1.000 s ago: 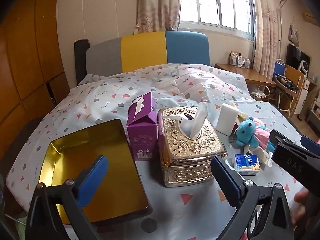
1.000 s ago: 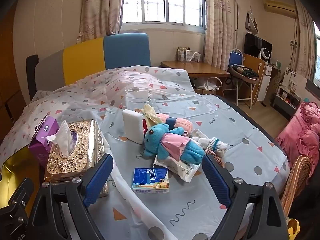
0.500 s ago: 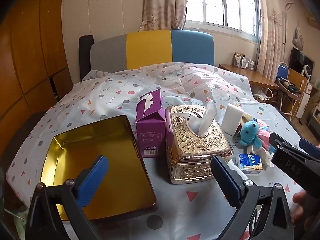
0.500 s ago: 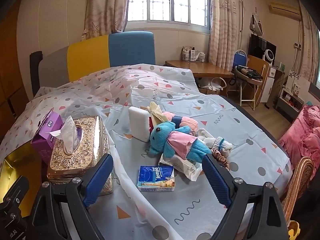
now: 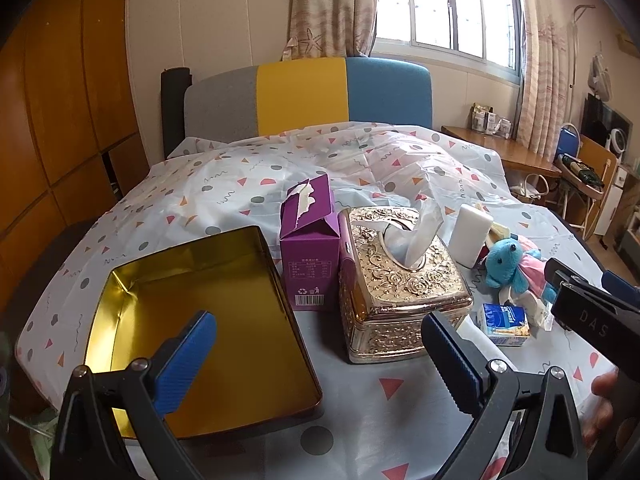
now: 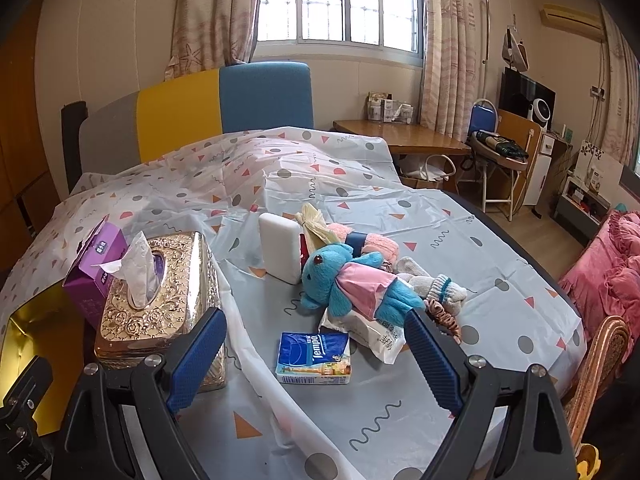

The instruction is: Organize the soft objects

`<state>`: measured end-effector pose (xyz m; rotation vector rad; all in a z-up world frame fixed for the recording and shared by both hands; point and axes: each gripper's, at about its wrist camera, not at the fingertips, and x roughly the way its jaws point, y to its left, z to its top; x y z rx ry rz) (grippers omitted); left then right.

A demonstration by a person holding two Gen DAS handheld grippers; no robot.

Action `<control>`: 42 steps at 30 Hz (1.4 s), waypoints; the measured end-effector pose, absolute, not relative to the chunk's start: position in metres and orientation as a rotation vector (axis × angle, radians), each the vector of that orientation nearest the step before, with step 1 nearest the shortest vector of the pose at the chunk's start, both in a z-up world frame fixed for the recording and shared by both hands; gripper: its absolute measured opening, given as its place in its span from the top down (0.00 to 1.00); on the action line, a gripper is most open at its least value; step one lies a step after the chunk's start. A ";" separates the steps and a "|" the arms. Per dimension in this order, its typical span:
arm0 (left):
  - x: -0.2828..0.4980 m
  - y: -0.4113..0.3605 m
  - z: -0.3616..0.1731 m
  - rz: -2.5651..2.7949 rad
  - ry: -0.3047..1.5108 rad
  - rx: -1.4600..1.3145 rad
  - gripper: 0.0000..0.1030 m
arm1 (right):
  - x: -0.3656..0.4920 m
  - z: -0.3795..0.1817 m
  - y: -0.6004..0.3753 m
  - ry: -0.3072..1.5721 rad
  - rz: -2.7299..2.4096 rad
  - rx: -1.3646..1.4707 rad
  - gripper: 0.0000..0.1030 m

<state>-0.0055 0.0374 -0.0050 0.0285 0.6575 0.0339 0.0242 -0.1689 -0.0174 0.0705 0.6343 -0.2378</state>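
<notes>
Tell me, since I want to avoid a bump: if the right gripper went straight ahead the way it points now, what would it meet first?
Most likely the blue tissue pack, lying on the cover between the open fingers of the right gripper. Past it come the white wipes packet and the blue plush toy. Depth is unclear, so it might pass above the pack.

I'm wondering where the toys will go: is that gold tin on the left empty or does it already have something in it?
Empty. The gold tin shows only its bare shiny floor and walls in the left wrist view.

Wood desk (image 6: 404,139), folding chair (image 6: 490,148) by window (image 6: 340,4)
</notes>
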 end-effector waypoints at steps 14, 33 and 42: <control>-0.008 0.036 -0.004 0.031 0.658 0.031 0.00 | 0.026 -0.014 -0.183 0.614 -0.259 0.072 0.11; -0.007 0.026 -0.001 0.015 0.659 0.047 0.00 | 0.027 -0.012 -0.208 0.604 -0.304 0.097 0.11; -0.008 0.022 -0.001 0.011 0.657 0.055 0.00 | 0.026 -0.013 -0.214 0.604 -0.309 0.111 0.11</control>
